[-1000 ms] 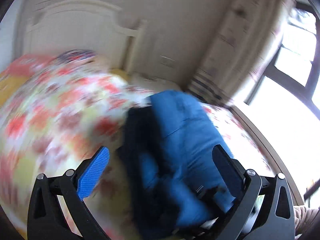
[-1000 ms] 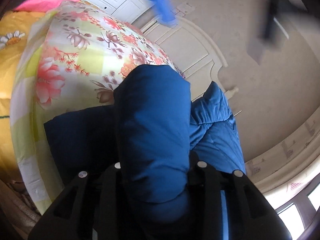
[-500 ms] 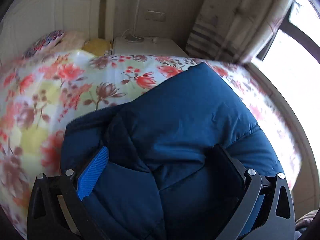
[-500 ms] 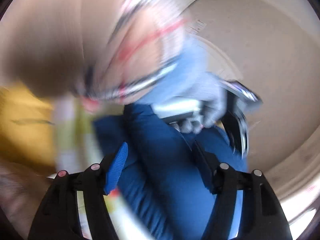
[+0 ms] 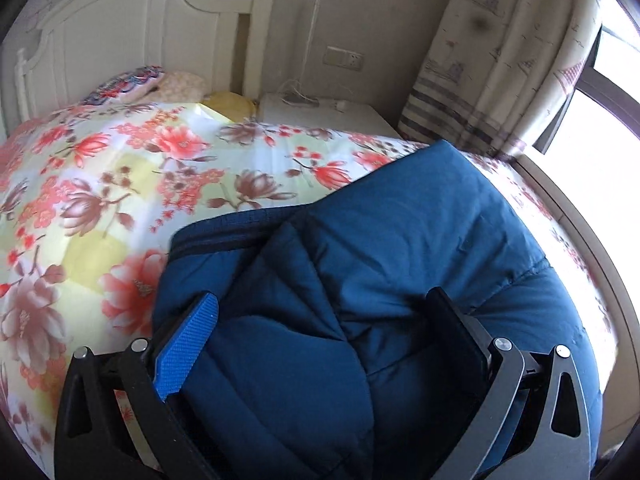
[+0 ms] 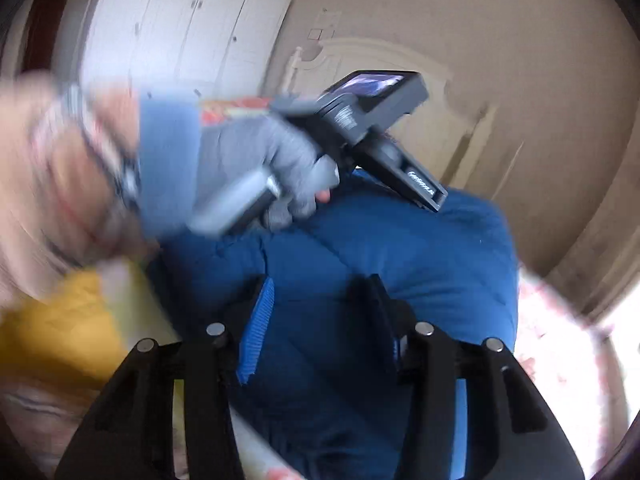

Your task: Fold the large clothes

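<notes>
Blue padded jacket (image 5: 400,272) lies bunched on the bed's floral cover (image 5: 120,184), near the side by the window, with one thick panel lapped over another. The left tool (image 5: 324,320) has its jaws spread wide around a fat ridge of the padding; I cannot tell whether the pads press on the cloth or merely stand beside it. The right tool (image 6: 320,312) has just been closing, with a band of the same jacket (image 6: 400,248) between its jaws, and whether it has a hold is also unclear. The person's gloved left hand (image 6: 264,168) shows in the right wrist view, close above the garment.

The main risk, I judge, is the loft of the fabric: slick, puffy quilting can squeeze out of half-closed jaws, so a lift may take only the top layer and let the fold spring open. With both tools working close together, they may knock each other or pull the cloth opposite ways. Dragging could also ruck the cover beneath.
</notes>
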{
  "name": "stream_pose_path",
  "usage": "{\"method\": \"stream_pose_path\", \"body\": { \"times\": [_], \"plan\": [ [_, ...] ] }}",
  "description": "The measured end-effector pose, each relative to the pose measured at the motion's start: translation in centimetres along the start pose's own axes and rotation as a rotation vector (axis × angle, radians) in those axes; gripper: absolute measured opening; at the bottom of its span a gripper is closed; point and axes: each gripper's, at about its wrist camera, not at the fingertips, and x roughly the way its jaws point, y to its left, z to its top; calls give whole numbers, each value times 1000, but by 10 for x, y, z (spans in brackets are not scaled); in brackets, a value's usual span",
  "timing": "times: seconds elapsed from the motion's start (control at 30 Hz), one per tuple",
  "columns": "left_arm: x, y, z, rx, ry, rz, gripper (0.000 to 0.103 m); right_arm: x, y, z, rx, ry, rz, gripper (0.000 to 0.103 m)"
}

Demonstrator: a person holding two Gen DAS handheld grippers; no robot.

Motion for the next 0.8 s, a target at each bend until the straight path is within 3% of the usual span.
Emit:
{"method": "stream_pose_path", "body": {
  "times": [0.07,0.23,0.37,0.4,0.5,0.57,0.67,0.8],
  "plan": [
    [-2,5,-4,-19,-19,-2,99,4,8,-3,-36,0,-30,47],
    [-3,8,-4,-34,-22,8,99,3,-8,-5,-5,13,41,47],
    [-3,6,-4,-28,-20,28,99,0,-45,3,70,26,269,43],
    [-3,6,-4,-27,-19,31,99,-8,-69,6,123,3,306,43],
    [-3,6,-4,-26,-18,37,99,-17,-133,10,240,-77,229,43],
    [-4,5,-5,-20,-19,52,99,-5,-185,13,350,-97,191,29],
    [-5,6,-6,-26,-21,60,99,45,-259,22,503,-44,148,9],
    [-8,9,-7,-53,-31,75,99,113,-292,46,527,25,206,8]
  ]
}}
